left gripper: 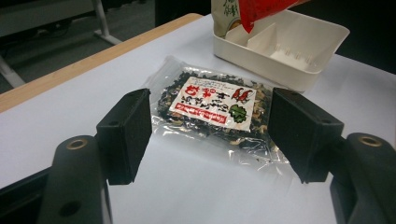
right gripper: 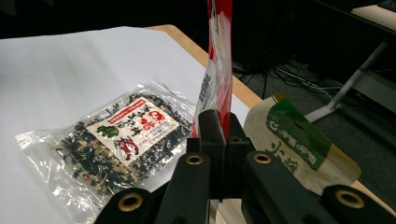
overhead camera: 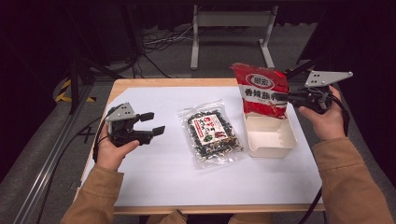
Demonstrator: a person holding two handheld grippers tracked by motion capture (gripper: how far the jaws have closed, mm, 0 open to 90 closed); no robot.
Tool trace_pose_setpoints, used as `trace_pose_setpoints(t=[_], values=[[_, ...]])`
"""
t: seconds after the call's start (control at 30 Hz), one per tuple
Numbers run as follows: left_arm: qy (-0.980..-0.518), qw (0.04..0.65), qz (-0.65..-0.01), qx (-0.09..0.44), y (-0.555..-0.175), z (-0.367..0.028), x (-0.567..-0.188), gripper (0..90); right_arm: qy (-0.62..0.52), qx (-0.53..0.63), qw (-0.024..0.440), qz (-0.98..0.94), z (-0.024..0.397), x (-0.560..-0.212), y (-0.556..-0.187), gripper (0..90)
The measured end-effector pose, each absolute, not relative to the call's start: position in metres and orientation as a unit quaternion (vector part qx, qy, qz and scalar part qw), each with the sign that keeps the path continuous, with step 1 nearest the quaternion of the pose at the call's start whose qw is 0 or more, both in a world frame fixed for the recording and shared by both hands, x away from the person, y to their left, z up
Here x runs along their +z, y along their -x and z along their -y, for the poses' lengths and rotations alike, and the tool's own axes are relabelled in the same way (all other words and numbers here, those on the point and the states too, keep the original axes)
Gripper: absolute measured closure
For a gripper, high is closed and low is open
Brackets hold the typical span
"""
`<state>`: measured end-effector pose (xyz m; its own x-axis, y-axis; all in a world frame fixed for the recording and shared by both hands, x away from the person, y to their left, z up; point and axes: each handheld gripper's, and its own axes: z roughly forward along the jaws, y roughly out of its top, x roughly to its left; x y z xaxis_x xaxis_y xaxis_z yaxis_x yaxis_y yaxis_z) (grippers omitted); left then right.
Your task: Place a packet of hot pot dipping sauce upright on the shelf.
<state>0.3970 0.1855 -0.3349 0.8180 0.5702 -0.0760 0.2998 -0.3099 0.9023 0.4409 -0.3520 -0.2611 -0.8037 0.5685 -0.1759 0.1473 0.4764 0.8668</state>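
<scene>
The left tool [left gripper: 210,135] holds its two black jaws wide apart, with nothing between the pads. Past them a clear packet [left gripper: 212,112] of dark dried bits lies flat on the white sheet covering the table [left gripper: 70,74], its red and white label facing up. Farther back stands a white tray [left gripper: 289,58] with a divider inside. The lower end of a red bag [left gripper: 261,9] hangs into the tray's near compartment, beside a beige pouch [left gripper: 226,14].
</scene>
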Motion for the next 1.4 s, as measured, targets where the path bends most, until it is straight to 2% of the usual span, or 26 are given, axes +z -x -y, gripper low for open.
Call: trace_pose_setpoints(t=[0.63, 1.4], values=[[-0.802, 0.510, -0.282, 0.134, -0.392, -0.191, -0.339, 31.0, -0.235, 0.461, 0.219, -0.827, 0.363, -0.291, -0.474, 89.6], [-0.801, 0.511, -0.283, 0.131, -0.392, -0.189, -0.341, 31.0, -0.271, 0.438, 0.241, -0.822, 0.365, -0.321, -0.497, 89.0]])
